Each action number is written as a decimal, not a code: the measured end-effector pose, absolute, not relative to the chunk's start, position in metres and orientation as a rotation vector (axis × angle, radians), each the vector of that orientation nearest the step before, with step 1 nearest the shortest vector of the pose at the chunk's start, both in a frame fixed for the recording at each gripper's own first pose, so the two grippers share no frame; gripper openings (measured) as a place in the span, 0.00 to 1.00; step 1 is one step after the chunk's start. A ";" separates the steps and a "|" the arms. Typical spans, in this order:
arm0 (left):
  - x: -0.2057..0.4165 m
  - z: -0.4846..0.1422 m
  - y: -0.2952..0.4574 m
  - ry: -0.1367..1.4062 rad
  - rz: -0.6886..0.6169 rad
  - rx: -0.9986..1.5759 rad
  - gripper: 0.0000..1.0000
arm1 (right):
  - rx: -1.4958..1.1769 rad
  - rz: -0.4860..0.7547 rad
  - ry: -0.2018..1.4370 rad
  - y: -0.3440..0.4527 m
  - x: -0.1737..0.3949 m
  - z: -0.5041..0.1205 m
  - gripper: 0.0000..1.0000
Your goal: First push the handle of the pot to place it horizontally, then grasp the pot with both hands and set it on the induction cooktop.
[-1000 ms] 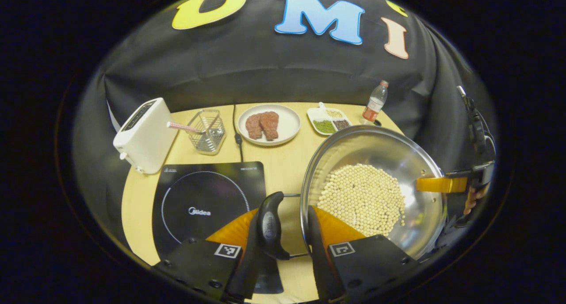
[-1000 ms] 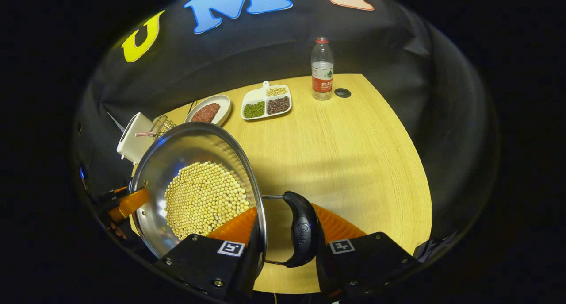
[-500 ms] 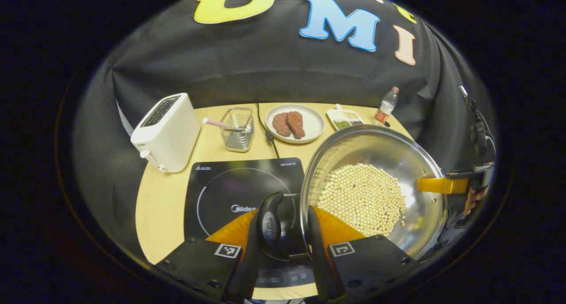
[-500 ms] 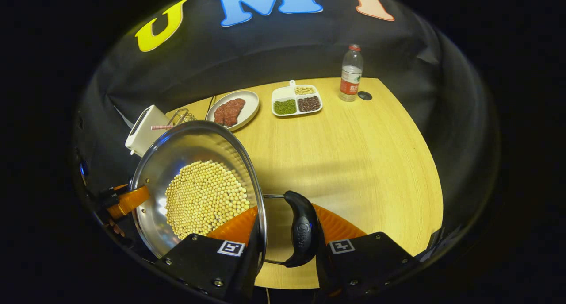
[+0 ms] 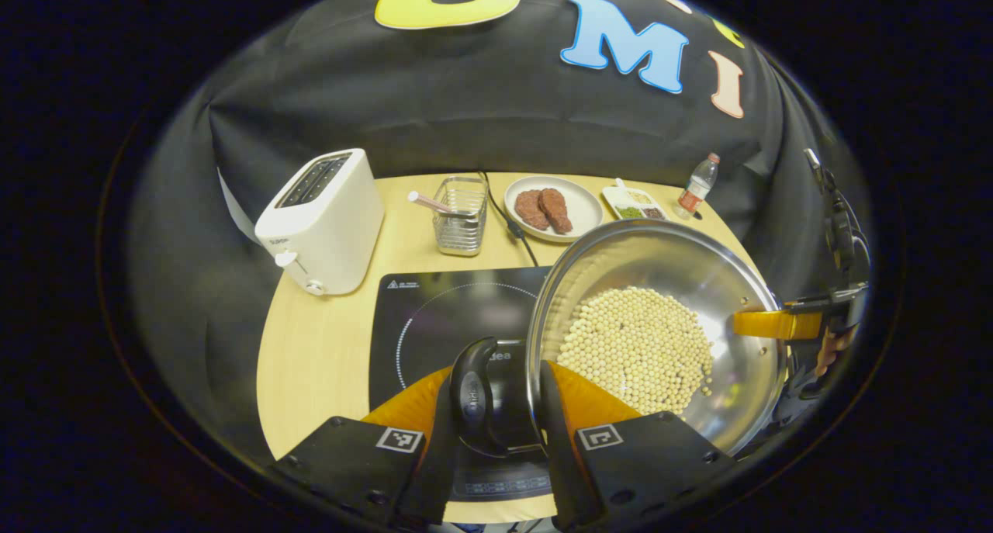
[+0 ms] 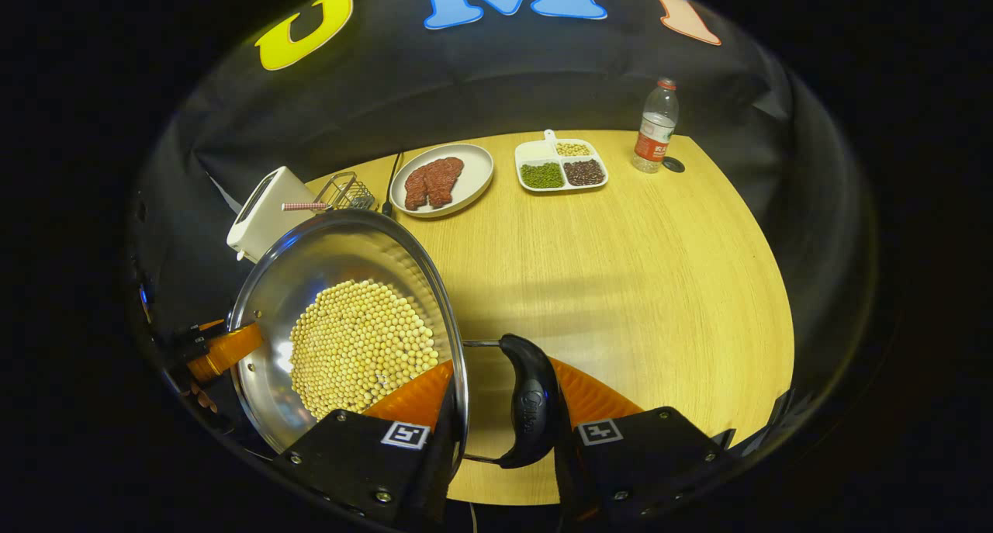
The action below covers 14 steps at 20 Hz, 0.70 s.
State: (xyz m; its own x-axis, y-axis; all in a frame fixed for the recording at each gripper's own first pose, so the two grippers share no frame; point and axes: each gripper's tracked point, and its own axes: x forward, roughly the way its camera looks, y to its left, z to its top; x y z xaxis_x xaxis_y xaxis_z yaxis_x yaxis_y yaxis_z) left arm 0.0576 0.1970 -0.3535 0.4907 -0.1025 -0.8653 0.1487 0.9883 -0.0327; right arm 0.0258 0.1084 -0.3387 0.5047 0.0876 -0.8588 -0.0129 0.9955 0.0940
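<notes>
Two grippers carry the pot (image 5: pixel 659 331) in the air, its rim partly over the induction cooktop (image 5: pixel 450 323); the left gripper (image 5: pixel 504 409) has its fingers clenched on one side handle (image 5: pixel 473 393) and the pot's rim, and the right gripper (image 6: pixel 504 417) grasps the opposite handle (image 6: pixel 531 401) the same way. The pot holds a bed of pale beans (image 5: pixel 636 347). If one hand drops or lags, the pot likely tilts and beans spill onto the worktop (image 6: pixel 621 285). Carried too far, it may come near the toaster (image 5: pixel 322 219) or wire basket (image 5: pixel 461 223) beside the cooktop.

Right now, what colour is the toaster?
White; the toaster shows best in the left gripper view.
</notes>
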 end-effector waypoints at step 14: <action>0.070 -0.377 0.270 1.086 -0.109 0.050 0.58 | 0.088 0.092 1.079 0.182 0.040 -0.364 0.55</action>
